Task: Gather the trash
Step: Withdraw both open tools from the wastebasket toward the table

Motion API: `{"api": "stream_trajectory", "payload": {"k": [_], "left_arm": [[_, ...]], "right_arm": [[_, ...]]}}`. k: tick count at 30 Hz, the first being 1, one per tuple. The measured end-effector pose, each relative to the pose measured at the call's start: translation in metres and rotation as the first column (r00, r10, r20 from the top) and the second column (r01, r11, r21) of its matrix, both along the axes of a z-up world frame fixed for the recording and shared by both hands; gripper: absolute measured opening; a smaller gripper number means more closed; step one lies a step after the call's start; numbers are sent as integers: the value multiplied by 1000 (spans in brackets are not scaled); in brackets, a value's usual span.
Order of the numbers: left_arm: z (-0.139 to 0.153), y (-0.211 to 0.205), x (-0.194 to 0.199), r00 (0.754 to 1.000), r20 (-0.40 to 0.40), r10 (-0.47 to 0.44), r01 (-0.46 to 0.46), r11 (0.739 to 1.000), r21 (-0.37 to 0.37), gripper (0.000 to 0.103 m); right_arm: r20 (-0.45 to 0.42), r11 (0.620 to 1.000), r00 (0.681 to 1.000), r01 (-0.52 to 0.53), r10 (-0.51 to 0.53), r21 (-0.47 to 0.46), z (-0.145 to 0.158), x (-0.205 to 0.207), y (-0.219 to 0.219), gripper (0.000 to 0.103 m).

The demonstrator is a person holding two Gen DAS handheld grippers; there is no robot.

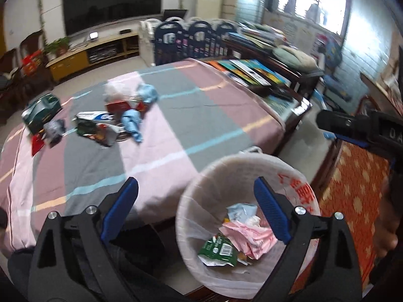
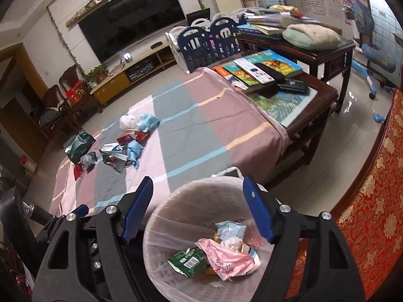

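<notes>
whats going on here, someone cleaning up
A person is clearing trash off a striped pink and grey cloth with a handheld claw in each hand. Both the left claw and right claw are open and empty above a white lined round bin, which already holds a green wrapper and pink plastic bag. A pile of crumpled wrappers and boxes remains on the cloth.

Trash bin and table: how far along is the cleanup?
Partly done. The bin already holds a green packet and a pink wrapper. Left gripper and right gripper are open and empty. A litter pile remains on the tablecloth.
</notes>
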State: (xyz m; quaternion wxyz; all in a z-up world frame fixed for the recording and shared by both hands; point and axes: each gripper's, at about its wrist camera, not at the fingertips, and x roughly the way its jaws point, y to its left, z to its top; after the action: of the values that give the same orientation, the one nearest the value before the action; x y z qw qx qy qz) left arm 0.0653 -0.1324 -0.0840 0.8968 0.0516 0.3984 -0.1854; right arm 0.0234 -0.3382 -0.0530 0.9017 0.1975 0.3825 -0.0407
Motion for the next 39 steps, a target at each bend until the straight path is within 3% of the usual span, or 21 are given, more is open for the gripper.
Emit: {"api": "stream_trajectory", "payload": {"k": [4, 11, 39], "left_arm": [[6, 38, 7, 993, 20, 116, -116, 993, -15, 93], [3, 79, 14, 971, -45, 236, -239, 968, -81, 94], [-5, 74, 11, 973, -64, 220, -225, 971, -80, 94]], "right_arm": [[34, 1000, 999, -12, 13, -21, 13, 8, 21, 80], [22, 995, 996, -88, 89, -48, 16, 19, 57, 80], [-33, 991, 992, -125, 124, -43, 2, 25, 77, 80]]}}
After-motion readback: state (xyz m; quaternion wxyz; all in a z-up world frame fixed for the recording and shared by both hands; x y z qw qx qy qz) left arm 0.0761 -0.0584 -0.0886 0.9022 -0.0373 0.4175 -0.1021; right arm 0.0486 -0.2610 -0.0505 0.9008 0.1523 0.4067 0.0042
